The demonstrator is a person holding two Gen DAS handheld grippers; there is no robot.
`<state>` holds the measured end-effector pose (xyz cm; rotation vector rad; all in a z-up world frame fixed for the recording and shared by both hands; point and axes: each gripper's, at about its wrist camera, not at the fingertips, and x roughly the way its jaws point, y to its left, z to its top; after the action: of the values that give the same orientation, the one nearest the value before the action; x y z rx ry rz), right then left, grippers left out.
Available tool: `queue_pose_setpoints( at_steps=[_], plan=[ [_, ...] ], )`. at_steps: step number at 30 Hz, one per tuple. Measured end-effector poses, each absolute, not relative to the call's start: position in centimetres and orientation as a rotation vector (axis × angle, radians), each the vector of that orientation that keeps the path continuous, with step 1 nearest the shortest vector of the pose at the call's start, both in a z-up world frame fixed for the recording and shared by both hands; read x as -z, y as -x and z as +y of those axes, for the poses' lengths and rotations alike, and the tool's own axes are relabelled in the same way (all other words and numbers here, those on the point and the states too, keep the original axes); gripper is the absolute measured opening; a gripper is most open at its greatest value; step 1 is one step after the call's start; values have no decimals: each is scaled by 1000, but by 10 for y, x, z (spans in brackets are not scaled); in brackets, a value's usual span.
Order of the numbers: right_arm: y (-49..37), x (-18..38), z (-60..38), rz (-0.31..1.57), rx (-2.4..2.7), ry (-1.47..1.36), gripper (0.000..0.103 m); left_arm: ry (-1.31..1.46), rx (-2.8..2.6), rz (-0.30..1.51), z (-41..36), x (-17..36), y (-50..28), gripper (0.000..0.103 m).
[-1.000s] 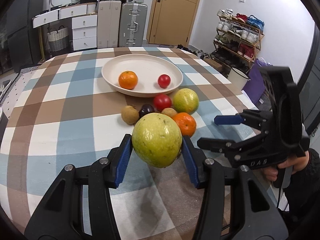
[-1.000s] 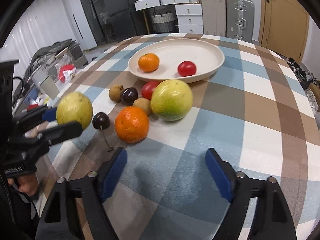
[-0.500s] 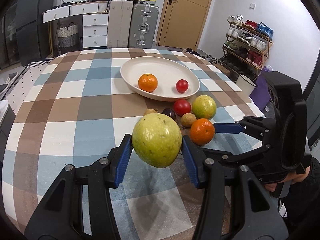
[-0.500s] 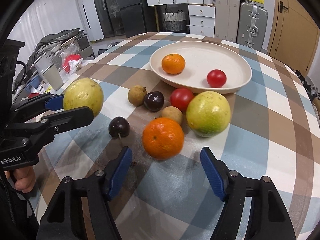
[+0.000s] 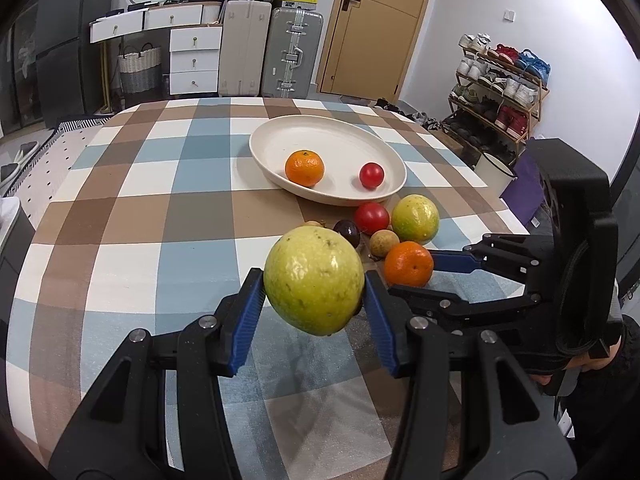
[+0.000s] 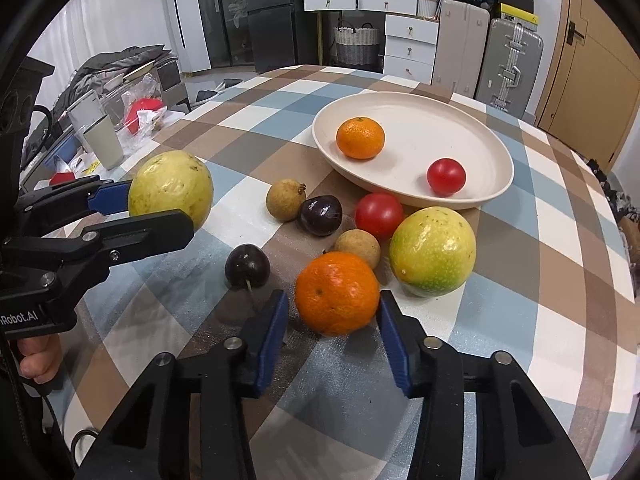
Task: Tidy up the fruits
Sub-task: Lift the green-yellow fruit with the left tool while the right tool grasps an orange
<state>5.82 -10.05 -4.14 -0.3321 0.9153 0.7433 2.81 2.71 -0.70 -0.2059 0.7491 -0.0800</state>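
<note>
**Right claw closes around a loose orange**

The right gripper (image 6: 332, 320) is closing, its blue pads flanking the round orange (image 6: 337, 292) on the checked tablecloth (image 6: 560, 240), the left pad apparently not yet touching. The left gripper (image 5: 314, 304) holds a large yellow-green guava-like fruit (image 5: 314, 280) aloft. Next, I judge: a firm grip, then both fruits go to the cream oval dish (image 6: 480, 136).

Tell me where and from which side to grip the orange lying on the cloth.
Grip the orange across its widest middle, from the near side. The right gripper already straddles it, jaws closing. The longan and green-yellow fruit crowd its far side.
</note>
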Motion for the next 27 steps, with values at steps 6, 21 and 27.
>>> queue_pose_setpoints(
  at_steps=[6, 21, 27],
  plan=[
    [-53, 40, -106, 894, -766, 335, 40, 204, 73, 749, 28, 6, -28, 47],
    [-56, 13, -138, 814, -777, 278, 40, 164, 54, 742, 18, 8, -41, 47],
    [-70, 0, -153, 783, -765, 226, 40, 165, 56, 729, 19, 4, -53, 47]
  ],
)
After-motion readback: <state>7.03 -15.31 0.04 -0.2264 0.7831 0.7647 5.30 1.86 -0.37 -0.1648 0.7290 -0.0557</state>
